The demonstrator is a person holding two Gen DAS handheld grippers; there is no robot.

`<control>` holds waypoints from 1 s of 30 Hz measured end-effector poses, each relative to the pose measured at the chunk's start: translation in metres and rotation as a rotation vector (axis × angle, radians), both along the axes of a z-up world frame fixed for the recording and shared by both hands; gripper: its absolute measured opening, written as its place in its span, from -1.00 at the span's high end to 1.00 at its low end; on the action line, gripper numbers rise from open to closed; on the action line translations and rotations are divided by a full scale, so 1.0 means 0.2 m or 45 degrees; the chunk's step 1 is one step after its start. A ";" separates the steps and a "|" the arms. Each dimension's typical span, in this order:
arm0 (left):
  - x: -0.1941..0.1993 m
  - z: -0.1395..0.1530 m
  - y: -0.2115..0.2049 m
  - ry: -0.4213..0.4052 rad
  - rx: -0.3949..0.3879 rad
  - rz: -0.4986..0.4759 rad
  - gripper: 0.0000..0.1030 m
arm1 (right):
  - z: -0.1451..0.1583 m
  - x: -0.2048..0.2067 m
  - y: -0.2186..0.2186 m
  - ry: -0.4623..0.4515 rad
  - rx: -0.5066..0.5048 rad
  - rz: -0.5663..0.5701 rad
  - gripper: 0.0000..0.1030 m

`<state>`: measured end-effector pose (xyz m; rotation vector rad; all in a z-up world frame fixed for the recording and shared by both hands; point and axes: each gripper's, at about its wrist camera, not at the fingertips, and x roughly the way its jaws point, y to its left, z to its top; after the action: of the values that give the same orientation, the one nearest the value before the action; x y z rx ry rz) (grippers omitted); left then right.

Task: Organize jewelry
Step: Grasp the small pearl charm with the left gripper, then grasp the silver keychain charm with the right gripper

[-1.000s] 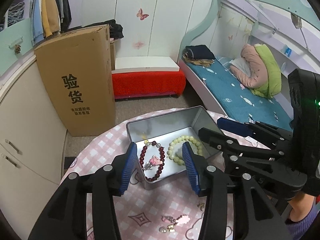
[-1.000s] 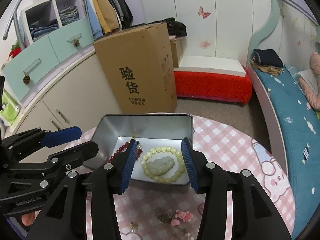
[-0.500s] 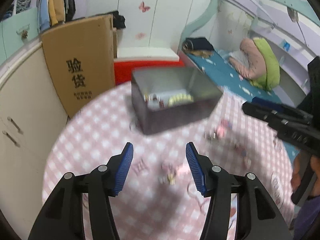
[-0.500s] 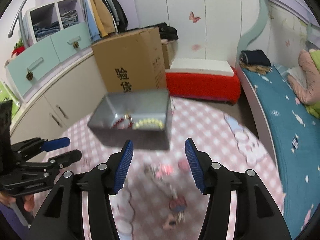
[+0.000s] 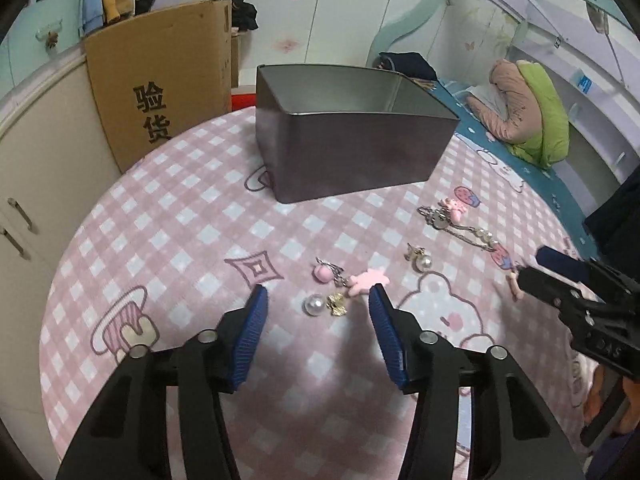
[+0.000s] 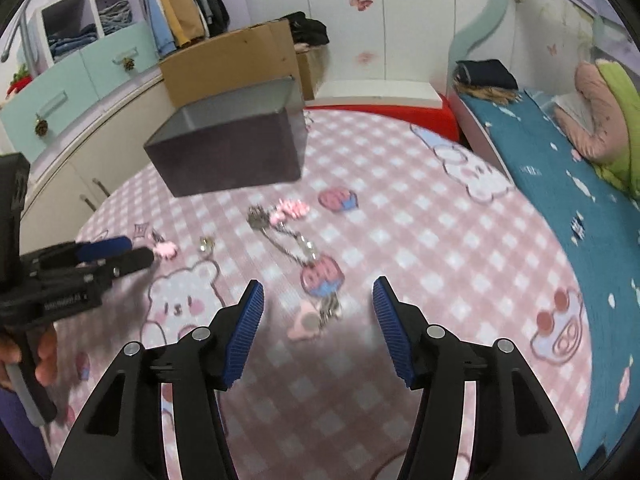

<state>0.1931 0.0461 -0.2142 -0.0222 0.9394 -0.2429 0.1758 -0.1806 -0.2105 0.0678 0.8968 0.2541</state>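
Note:
A grey metal tin (image 5: 352, 140) stands on the pink checked tablecloth (image 5: 168, 240); it also shows in the right wrist view (image 6: 228, 152), its inside hidden. My left gripper (image 5: 318, 308) is open, low over a pearl earring (image 5: 313, 305), a gold charm (image 5: 337, 304) and a pink star piece (image 5: 368, 280). Farther right lie a second pearl earring (image 5: 420, 260) and a chain with pink charm (image 5: 452, 220). My right gripper (image 6: 318, 300) is open over a pink earring (image 6: 308, 322) and the chain (image 6: 288, 236).
A cardboard box (image 5: 160, 80) stands behind the table at the left, by white cupboards (image 5: 24, 184). A bed with teal sheet (image 6: 560, 152) runs along the right. The left gripper shows at the left of the right wrist view (image 6: 100, 260).
Both grippers pulled back from over the tin and dropped low over the loose jewelry on the cloth. The tin now sits farther away, its contents out of sight.

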 end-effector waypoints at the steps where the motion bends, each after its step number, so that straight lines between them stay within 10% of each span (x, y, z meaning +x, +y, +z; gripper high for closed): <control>1: 0.00 0.00 -0.01 -0.006 0.019 0.001 0.25 | -0.01 -0.01 0.00 0.005 -0.006 -0.002 -0.09; 6: 0.00 -0.01 0.02 -0.012 0.014 -0.003 0.80 | -0.04 -0.02 0.00 0.013 -0.018 -0.010 -0.09; 14: -0.06 0.01 0.05 -0.019 -0.025 0.000 0.80 | -0.04 0.00 0.06 0.014 -0.060 0.022 -0.06; 20: -0.13 0.09 0.07 -0.060 -0.055 -0.016 0.80 | -0.05 0.01 0.07 0.002 -0.125 0.029 0.54; 30: -0.19 0.21 0.08 -0.125 -0.116 -0.043 0.80 | 0.00 -0.04 0.04 -0.020 -0.100 0.046 0.63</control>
<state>0.1556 0.0613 -0.1716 -0.0773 0.8312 -0.3153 0.1680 -0.1725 -0.2102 -0.0231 0.8919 0.2523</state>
